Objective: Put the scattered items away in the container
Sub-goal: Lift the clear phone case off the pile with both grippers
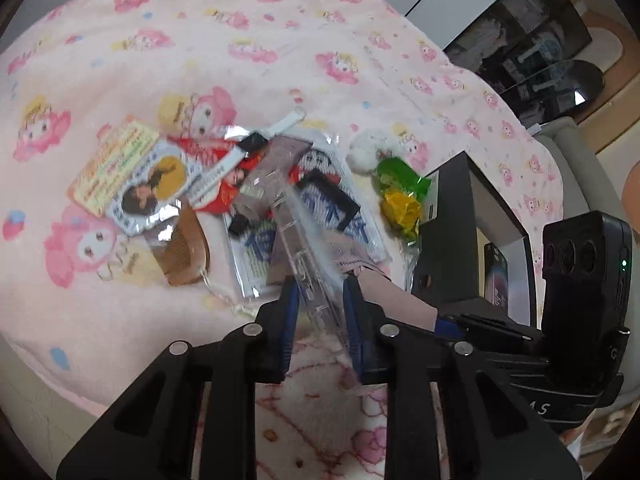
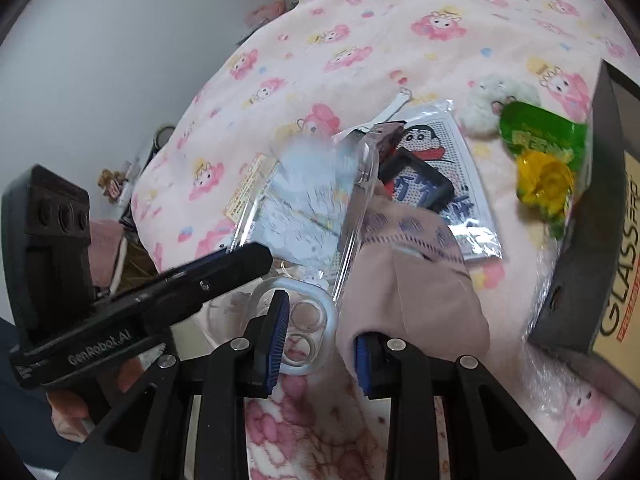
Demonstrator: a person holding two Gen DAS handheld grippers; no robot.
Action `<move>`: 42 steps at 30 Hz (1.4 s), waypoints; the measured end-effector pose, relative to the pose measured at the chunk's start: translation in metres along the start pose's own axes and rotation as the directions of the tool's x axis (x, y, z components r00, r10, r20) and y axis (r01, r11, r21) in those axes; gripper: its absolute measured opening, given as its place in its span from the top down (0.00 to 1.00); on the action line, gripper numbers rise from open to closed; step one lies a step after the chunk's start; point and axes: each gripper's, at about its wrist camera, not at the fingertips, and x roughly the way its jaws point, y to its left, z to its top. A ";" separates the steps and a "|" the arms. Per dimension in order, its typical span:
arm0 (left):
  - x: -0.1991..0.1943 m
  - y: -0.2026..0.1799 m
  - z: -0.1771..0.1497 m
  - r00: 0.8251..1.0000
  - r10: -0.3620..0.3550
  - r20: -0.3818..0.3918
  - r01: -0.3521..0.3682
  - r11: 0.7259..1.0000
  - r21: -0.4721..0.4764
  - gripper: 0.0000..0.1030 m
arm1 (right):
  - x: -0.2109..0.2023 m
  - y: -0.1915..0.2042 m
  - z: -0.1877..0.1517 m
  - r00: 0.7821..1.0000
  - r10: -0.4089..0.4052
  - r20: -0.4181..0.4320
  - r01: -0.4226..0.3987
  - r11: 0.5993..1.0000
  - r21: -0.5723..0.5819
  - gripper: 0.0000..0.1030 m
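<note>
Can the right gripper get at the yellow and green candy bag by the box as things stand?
Probably not yet: the right gripper already has a pink cloth and clear phone case between its pads. The candy bag itself lies uncovered beside the box.

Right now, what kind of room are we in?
Probably a bedroom: a soft pink cartoon-print blanket covers what looks like a bed, with a brown wooden comb and a fluffy white plush charm scattered on it.

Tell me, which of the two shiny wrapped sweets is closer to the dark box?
The yellow sweet: it lies right against the dark box, while the green sweet sits farther up the pink blanket.
</note>
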 end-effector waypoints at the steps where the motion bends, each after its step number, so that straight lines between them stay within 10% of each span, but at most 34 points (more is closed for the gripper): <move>1: 0.002 0.003 -0.003 1.000 -0.019 -0.006 0.018 1.000 -0.017 0.79 | 0.001 -0.001 -0.002 1.000 0.001 -0.009 -0.001 1.000 0.007 0.74; 12: -0.009 0.005 0.006 0.999 -0.009 0.053 0.009 1.000 0.002 0.82 | -0.039 -0.024 -0.003 0.985 -0.137 0.103 0.128 0.988 0.087 0.74; 18: 0.001 0.027 0.005 0.999 -0.010 0.038 0.012 0.999 -0.042 0.80 | -0.021 -0.019 0.011 0.999 -0.036 0.012 0.034 0.993 0.116 0.73; 23: 0.006 0.042 0.004 1.000 -0.007 0.030 0.009 0.998 -0.066 0.76 | -0.023 0.005 0.023 0.890 -0.429 0.155 0.442 0.896 -0.054 0.63; 26: 0.015 0.049 0.005 0.999 0.032 0.007 -0.031 0.997 -0.076 0.75 | -0.017 -0.004 0.029 0.952 -0.289 0.096 0.291 0.957 -0.002 0.63; 27: 0.020 0.052 0.004 0.999 0.051 -0.006 -0.051 0.996 -0.077 0.75 | -0.018 0.001 0.028 0.931 -0.343 0.127 0.348 0.937 -0.018 0.63; 29: 0.025 0.058 0.003 0.999 0.038 -0.023 -0.040 0.996 -0.086 0.75 | -0.023 0.023 0.026 0.790 -0.542 0.286 0.586 0.805 -0.094 0.62; 30: 0.028 0.060 0.002 0.999 0.024 -0.029 -0.026 0.995 -0.094 0.75 | -0.024 0.028 0.026 0.774 -0.549 0.316 0.606 0.787 -0.117 0.62; 33: 0.035 0.068 0.000 0.999 0.010 -0.041 -0.015 0.993 -0.119 0.75 | -0.001 0.013 0.037 0.967 -0.244 0.075 0.251 0.962 -0.110 0.58; 34: 0.037 0.071 0.000 0.999 0.012 -0.040 -0.017 0.991 -0.131 0.75 | 0.012 0.008 0.038 0.992 -0.127 -0.006 0.126 0.989 -0.075 0.58; 36: 0.040 0.081 0.002 0.999 -0.019 -0.035 0.012 0.984 -0.180 0.74 | 0.030 0.008 0.038 0.997 -0.045 -0.055 0.042 0.998 -0.053 0.58; 42: 0.049 0.095 0.006 0.997 -0.069 -0.021 0.062 0.967 -0.248 0.72 | 0.075 0.013 0.053 0.963 -0.257 -0.082 0.244 0.958 -0.148 0.57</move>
